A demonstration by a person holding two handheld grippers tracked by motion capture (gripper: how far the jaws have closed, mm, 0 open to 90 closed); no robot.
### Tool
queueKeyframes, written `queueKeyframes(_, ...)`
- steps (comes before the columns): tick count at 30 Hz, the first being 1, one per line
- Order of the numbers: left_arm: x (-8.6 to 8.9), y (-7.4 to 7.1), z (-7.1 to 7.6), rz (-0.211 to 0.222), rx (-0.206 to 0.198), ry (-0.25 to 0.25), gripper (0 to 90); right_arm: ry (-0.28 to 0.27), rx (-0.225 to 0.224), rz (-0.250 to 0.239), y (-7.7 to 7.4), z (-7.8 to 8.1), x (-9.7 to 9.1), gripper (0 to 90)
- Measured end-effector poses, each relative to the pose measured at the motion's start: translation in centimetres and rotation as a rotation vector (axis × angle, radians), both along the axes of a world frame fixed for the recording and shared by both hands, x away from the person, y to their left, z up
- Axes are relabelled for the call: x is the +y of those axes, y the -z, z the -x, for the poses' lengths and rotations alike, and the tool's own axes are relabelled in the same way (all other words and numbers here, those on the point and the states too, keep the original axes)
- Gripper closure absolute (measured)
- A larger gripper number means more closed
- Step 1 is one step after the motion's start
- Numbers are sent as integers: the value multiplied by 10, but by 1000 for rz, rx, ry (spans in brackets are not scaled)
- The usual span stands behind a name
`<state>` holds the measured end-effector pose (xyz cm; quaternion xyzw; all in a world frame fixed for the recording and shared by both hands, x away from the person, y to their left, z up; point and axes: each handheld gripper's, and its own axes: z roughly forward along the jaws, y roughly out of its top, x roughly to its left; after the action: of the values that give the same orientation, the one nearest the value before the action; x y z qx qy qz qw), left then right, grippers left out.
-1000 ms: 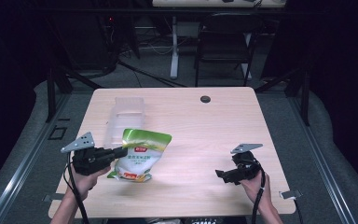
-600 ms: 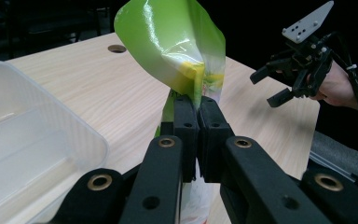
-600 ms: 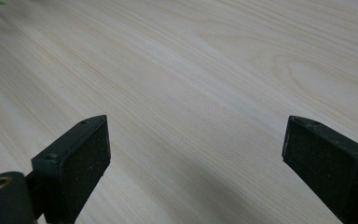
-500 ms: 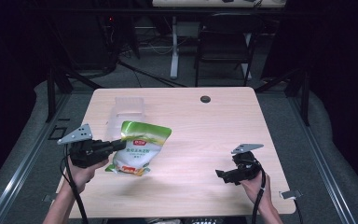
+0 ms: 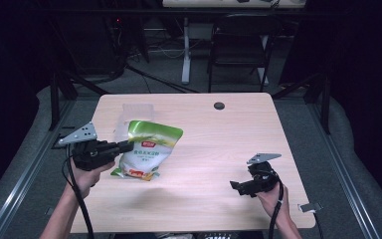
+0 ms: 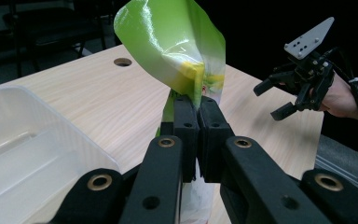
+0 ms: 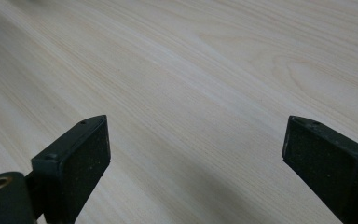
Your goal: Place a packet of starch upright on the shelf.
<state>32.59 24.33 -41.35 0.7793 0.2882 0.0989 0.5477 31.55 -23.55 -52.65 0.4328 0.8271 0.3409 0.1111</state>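
A green and white snack bag (image 5: 148, 148) hangs tilted above the left half of the wooden table (image 5: 219, 144). My left gripper (image 5: 125, 146) is shut on the bag's left edge and holds it off the tabletop. In the left gripper view the two black jaws pinch the bag (image 6: 179, 51), which curls up above my left gripper (image 6: 198, 107). My right gripper (image 5: 235, 185) stands open near the front right of the table, low over bare wood. In the right gripper view my right gripper (image 7: 196, 154) has its pads wide apart with nothing between them.
A clear plastic tub (image 5: 135, 113) stands on the table behind the bag, close by the left gripper (image 6: 23, 154). A round cable hole (image 5: 219, 105) sits near the far edge. Dark chairs and stands lie beyond the table.
My left gripper has lifted the bag's edge upward and drawn it slightly left, so the bag now hangs more upright. The right gripper has stayed where it was.
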Motion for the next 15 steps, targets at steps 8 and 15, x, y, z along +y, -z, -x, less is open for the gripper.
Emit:
queueKeyframes(8, 2, -12, -5, 17, -16, -10, 881, 2, -4, -8, -1, 1, -1, 72)
queueKeyframes(15, 3, -22, -11, 11, -32, -17, 881, 2, -5, -8, -1, 1, -1, 72)
